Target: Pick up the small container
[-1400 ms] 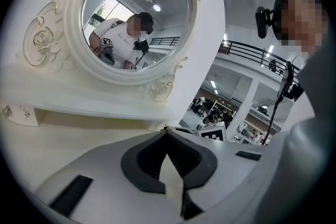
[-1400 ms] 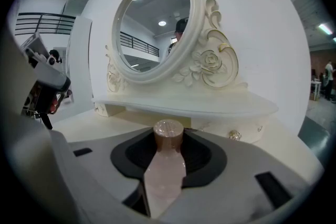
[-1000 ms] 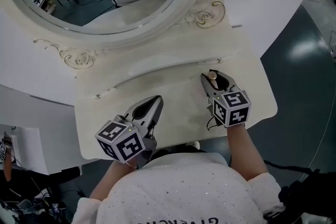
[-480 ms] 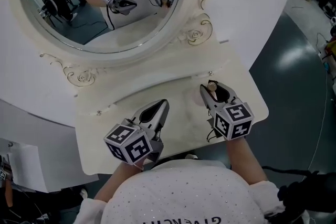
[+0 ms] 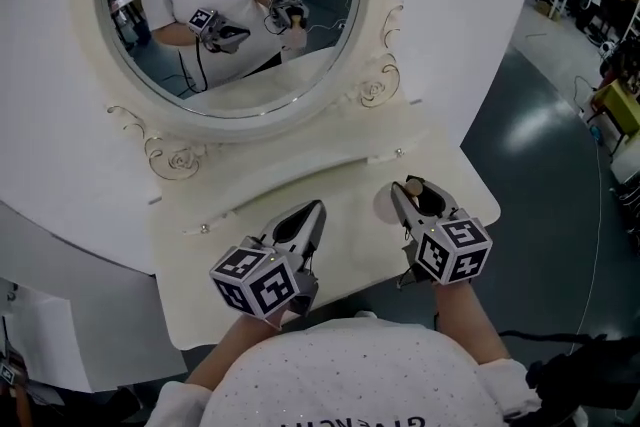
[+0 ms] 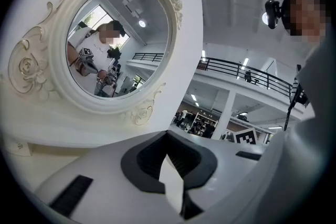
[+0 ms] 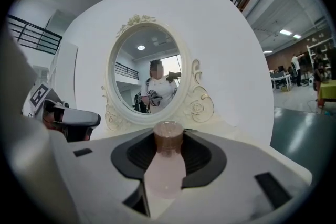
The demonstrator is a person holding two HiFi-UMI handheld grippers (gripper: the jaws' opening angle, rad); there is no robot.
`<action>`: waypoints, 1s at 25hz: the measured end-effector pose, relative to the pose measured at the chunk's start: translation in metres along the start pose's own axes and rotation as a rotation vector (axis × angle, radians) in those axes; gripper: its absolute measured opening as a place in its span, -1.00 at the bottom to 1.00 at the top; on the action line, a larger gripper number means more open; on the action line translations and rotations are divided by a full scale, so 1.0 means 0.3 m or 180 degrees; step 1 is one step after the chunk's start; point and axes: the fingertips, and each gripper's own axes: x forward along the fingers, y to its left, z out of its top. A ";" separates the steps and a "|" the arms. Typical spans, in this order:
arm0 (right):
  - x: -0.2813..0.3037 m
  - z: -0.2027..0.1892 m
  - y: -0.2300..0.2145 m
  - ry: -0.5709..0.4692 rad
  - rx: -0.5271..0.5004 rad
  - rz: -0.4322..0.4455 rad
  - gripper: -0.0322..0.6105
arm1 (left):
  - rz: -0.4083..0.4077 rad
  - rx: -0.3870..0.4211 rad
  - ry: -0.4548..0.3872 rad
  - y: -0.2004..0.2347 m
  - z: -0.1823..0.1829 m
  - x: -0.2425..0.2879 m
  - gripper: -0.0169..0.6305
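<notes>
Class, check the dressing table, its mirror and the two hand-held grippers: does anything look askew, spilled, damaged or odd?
Nothing stands out. The right hand-held gripper grips the small container squarely, with its cap on. The dressing table shows no spill and the mirror no crack.

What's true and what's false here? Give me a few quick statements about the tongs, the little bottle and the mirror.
1. The right tongs grip the small container. True.
2. The container's cap is green. False: it is brown, on a pale pink body.
3. The left tongs hold nothing. True.
4. The mirror is square with a plain frame. False: it is rounded, with scrolled ornaments on its cream frame.
</notes>
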 end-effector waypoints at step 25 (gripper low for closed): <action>-0.359 -0.080 0.582 -0.0433 0.0148 -0.0328 -0.48 | -0.0288 0.0114 0.0130 -0.037 -0.082 -0.602 -0.94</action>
